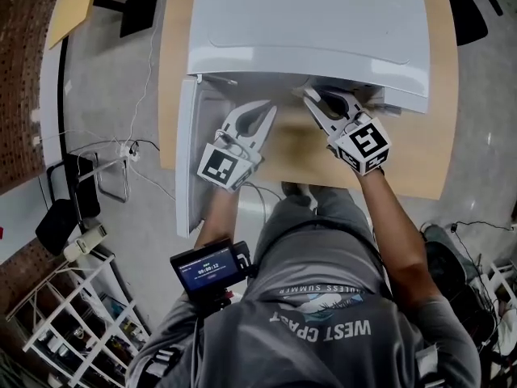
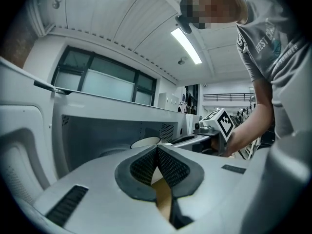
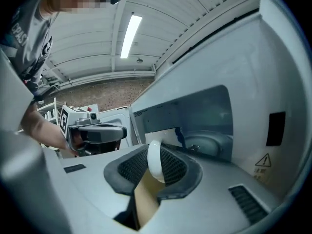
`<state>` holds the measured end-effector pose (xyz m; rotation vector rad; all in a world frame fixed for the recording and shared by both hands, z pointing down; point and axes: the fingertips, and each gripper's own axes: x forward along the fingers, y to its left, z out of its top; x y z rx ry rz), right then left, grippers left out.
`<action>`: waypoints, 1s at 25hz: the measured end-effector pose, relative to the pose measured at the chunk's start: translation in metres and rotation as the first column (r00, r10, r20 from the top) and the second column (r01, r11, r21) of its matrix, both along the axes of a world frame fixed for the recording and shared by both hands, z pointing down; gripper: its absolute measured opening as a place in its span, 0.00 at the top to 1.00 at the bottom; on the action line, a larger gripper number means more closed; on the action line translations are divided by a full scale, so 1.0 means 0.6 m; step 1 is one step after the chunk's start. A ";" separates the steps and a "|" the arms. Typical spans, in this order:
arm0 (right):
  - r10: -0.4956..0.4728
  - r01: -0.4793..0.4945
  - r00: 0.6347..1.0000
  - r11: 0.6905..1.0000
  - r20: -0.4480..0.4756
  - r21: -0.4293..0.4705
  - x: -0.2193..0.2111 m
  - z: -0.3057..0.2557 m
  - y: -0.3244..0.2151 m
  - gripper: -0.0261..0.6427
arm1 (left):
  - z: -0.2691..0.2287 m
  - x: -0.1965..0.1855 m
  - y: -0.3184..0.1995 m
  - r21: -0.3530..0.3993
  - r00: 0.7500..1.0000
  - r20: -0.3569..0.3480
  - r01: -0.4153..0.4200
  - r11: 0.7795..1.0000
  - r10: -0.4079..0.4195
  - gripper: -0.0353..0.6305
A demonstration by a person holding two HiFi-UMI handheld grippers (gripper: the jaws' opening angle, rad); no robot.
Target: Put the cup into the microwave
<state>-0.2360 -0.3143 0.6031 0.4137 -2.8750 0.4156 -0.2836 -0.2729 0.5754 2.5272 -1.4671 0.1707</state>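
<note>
The white microwave [image 1: 307,23] stands on a wooden table [image 1: 420,160] with its door [image 1: 187,160] swung open to the left. My right gripper [image 3: 155,156] is shut on the rim of the white cup [image 3: 154,165], held just in front of the open cavity [image 3: 204,126] with its glass turntable [image 3: 210,143]. In the head view, the right gripper [image 1: 329,97] reaches under the microwave's front edge. My left gripper [image 1: 266,107] hovers beside it near the door, its pads together and holding nothing. The left gripper view shows the cup's rim [image 2: 145,142] and the right gripper [image 2: 195,139].
The open door's inner panel [image 2: 19,145] stands close on the left of my left gripper [image 2: 157,152]. Cables [image 1: 137,144] trail on the floor left of the table. A white shelf rack [image 1: 81,314] and a dark chair [image 1: 69,200] stand at the lower left.
</note>
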 end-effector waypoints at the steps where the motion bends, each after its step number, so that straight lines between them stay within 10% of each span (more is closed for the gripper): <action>1: 0.005 -0.005 1.000 1.000 0.000 -0.001 -0.004 0.007 -0.004 0.85 | 0.006 -0.001 -0.002 -0.003 1.000 -0.001 0.001 1.000 -0.001 0.91; 25: 0.137 -0.140 0.990 0.984 0.035 0.107 -0.033 0.071 -0.072 0.85 | 0.078 -0.018 -0.045 -0.020 0.999 -0.026 0.041 0.999 -0.042 0.91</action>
